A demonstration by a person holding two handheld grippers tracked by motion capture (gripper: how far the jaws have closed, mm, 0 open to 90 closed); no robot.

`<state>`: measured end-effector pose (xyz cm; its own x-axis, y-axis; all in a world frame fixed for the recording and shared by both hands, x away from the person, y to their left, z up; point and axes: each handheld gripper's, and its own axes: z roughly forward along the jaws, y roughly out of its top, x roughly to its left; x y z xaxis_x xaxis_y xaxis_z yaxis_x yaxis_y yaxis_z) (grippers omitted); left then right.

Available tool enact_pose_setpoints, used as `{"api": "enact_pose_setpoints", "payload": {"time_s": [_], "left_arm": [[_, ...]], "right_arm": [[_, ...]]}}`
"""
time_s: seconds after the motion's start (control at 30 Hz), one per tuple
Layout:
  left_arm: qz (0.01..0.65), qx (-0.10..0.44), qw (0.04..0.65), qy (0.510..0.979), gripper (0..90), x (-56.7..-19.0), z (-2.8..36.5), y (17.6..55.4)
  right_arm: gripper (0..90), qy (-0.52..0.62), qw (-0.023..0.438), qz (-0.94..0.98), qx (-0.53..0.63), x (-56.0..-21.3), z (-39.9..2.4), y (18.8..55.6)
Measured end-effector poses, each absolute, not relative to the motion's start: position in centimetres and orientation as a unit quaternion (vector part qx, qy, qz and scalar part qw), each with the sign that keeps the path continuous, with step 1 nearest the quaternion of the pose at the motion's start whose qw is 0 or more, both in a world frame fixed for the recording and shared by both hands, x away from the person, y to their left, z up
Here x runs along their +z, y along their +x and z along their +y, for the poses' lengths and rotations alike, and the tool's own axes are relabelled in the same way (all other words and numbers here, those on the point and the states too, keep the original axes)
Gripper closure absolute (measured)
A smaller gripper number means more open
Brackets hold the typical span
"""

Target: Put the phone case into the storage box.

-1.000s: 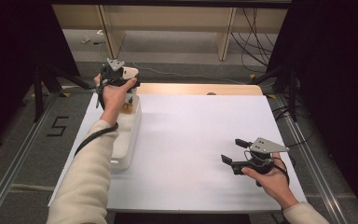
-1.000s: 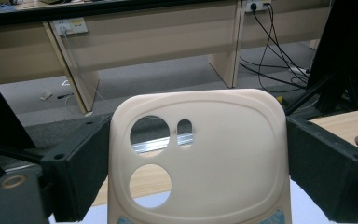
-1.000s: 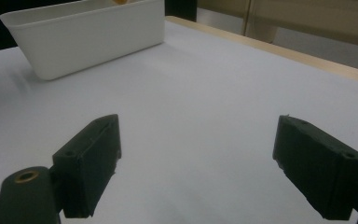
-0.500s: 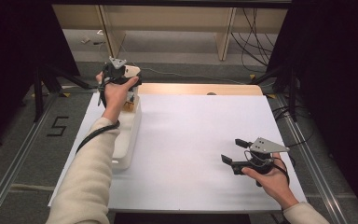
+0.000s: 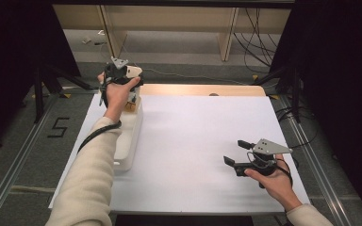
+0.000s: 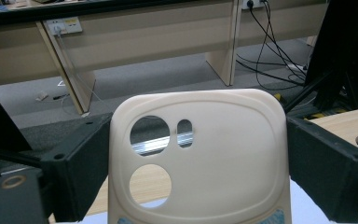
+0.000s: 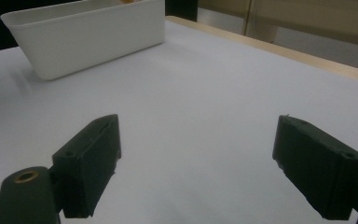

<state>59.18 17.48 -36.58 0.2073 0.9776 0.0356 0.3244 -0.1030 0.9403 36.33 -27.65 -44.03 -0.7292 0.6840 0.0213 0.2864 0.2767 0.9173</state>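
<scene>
My left gripper (image 5: 124, 71) is held up over the far end of a long white tray (image 5: 128, 141) at the table's left side. It is shut on a cream phone case (image 5: 133, 71). In the left gripper view the case (image 6: 214, 158) stands upright between the two black jaws, camera cut-outs facing me, its sides touching both pads of the gripper (image 6: 198, 126). My right gripper (image 5: 235, 151) rests low over the white table (image 5: 193, 132) at the front right, open, with nothing between its fingers (image 7: 198, 128).
The tray (image 7: 88, 37) lies lengthwise along the table's left edge, and a small orange thing (image 5: 131, 106) sits at its far end. A wooden strip (image 5: 198, 89) borders the table's far edge. Beyond it are floor, desk legs and cables.
</scene>
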Motion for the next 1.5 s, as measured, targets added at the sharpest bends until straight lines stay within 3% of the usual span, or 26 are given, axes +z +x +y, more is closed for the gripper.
{"api": "enact_pose_setpoints", "payload": {"time_s": [1.5], "left_arm": [[0.511,0.370,0.431,0.645,10.5,-37.7,17.7,60.1]], "right_arm": [[16.0,0.313,0.192,0.775,0.514,-44.0,-27.7,36.3]]}}
